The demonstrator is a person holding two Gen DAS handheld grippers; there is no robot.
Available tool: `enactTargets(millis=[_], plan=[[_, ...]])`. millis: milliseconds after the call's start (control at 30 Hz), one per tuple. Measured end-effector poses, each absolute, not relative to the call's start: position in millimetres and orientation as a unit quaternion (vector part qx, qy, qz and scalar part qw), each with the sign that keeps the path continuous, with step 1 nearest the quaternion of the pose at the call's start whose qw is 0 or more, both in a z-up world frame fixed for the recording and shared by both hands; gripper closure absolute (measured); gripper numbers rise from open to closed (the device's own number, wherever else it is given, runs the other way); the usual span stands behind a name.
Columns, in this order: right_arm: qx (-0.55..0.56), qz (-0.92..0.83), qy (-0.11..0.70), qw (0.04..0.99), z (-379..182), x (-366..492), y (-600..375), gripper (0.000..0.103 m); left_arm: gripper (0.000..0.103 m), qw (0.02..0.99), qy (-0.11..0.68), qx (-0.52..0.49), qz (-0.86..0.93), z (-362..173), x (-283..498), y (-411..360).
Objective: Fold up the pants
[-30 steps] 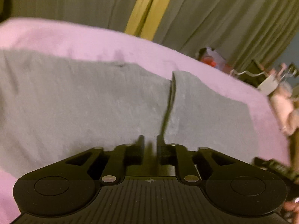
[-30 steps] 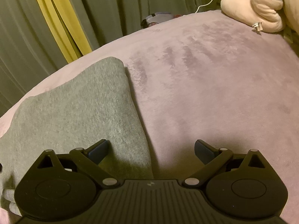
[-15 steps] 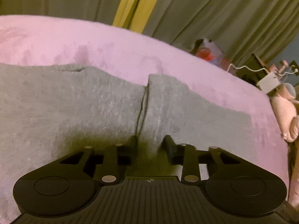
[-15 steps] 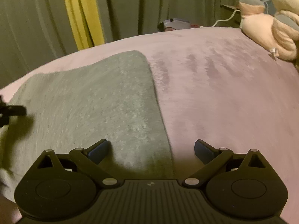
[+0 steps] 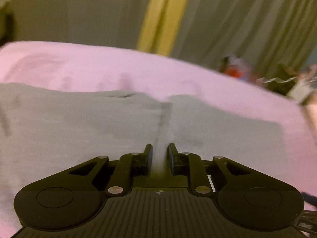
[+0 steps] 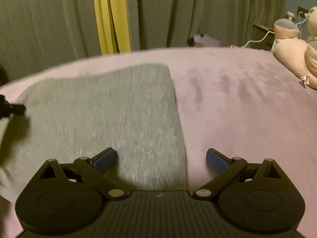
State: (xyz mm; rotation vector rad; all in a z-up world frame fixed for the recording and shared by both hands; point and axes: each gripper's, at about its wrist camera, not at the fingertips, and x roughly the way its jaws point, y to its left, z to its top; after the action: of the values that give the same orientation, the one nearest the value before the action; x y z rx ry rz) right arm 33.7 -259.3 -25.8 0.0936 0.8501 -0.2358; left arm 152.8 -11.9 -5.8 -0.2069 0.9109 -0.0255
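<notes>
Lying flat on a pink bed [image 6: 247,119], the grey pants [image 6: 111,115] stretch across its near left part, their right edge running straight away from the camera. Over that edge hangs the right gripper [image 6: 160,158], jaws spread wide and gripping nothing, one blue pad above the cloth, the other above bare cover. In the left wrist view the left gripper [image 5: 160,158] has its jaws nearly together, pinching a raised ridge of the pants [image 5: 79,130] that runs up between them. Far behind hang green curtains [image 6: 49,19] with a yellow strip [image 6: 111,19]; a plush toy [image 6: 293,53] rests at the far right.
</notes>
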Motion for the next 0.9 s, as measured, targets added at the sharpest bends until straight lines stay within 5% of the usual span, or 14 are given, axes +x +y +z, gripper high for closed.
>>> enactTargets(millis=[100, 200, 267, 333, 400, 500, 633, 767, 900], plan=[[0.031, -0.125, 0.411, 0.903, -25.8, 33.5, -252.4, 0.004, 0.058, 0.890, 0.432, -0.143, -0.031, 1.2, 141.3, 2.7], [0.031, -0.122, 0.346, 0.930, -10.5, 14.0, -246.3, 0.005, 0.052, 0.886, 0.434, -0.147, -0.066, 8.3, 123.7, 8.2], [0.033, -0.109, 0.304, 0.946, -2.6, 3.0, -242.0, 0.018, 0.051, 0.887, 0.438, -0.120, -0.084, 8.0, 108.5, 4.0], [0.029, -0.085, 0.289, 0.953, -1.7, -0.5, -235.1, 0.056, 0.050, 0.881, 0.454, -0.097, -0.088, -1.5, 93.9, -2.3], [0.007, -0.072, 0.328, 0.942, -11.0, 8.9, -223.7, 0.068, 0.049, 0.865, 0.491, -0.077, -0.070, -19.4, 93.5, -8.0], [-0.023, -0.061, 0.405, 0.912, -34.9, 26.7, -208.8, 0.066, 0.047, 0.869, 0.490, -0.035, -0.064, -22.0, 89.8, -18.9], [-0.044, -0.051, 0.386, 0.920, -30.3, 20.6, -194.6, 0.066, 0.049, 0.896, 0.433, -0.084, -0.057, 1.0, 80.4, -4.3], [-0.036, -0.016, 0.350, 0.936, -19.6, 4.7, -187.1, 0.061, 0.035, 0.900, 0.405, -0.160, -0.011, 17.5, 80.9, 32.0], [-0.069, 0.001, 0.382, 0.922, -29.3, 9.2, -173.6, 0.032, 0.028, 0.881, 0.397, -0.248, 0.062, 21.8, 84.6, 83.8]])
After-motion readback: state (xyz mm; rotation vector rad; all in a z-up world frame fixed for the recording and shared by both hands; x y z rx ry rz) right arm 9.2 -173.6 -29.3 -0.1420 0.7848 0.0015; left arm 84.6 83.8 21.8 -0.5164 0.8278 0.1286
